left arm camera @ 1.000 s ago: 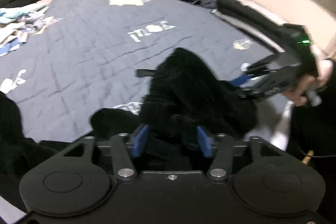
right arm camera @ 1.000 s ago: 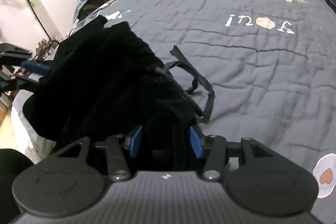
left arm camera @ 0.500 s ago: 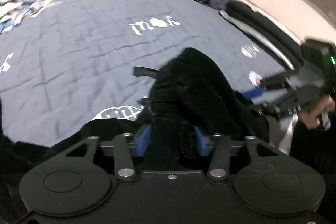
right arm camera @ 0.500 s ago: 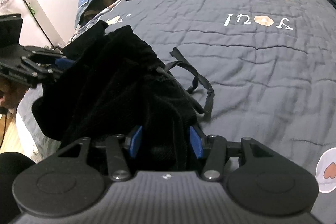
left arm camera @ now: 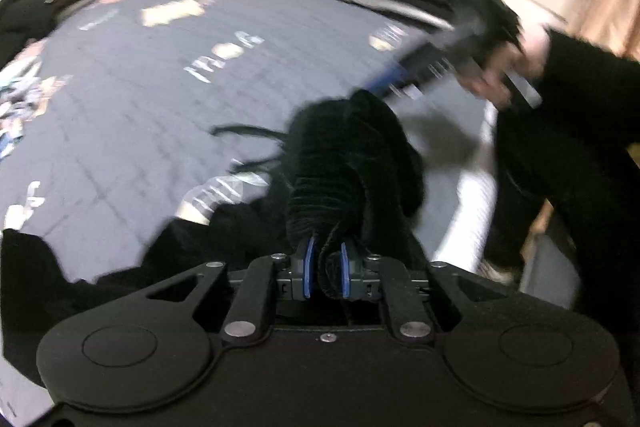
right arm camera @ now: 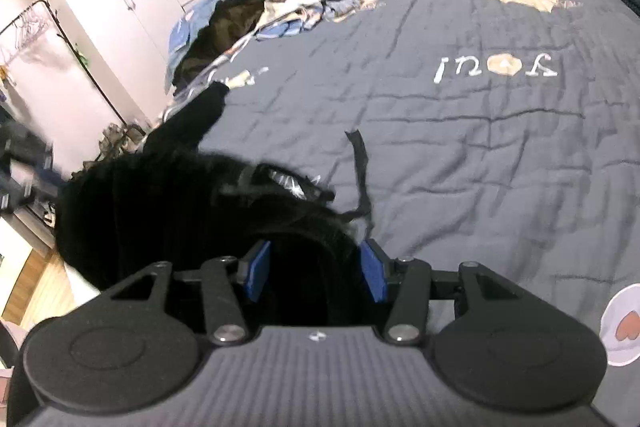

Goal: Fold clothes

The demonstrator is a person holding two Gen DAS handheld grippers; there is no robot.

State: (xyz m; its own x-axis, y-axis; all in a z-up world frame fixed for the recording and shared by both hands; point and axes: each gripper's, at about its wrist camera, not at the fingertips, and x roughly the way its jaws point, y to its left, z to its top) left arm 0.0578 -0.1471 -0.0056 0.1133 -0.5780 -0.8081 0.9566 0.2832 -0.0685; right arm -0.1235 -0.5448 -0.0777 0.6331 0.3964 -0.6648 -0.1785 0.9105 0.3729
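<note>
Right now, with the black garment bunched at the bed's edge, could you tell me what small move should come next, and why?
Probably close the right claw on the black garment: its pads stand apart around the cloth, while the left claw is already pinching a fold. Then both can spread it over the quilt.

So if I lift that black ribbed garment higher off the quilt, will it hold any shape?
Probably not. The black ribbed garment bunches and droops out of the shut left gripper, so it looks floppy. Its thin black strap trails loose on the grey-blue quilt and will likely dangle. The thick ribbed fabric suggests some weight.
</note>
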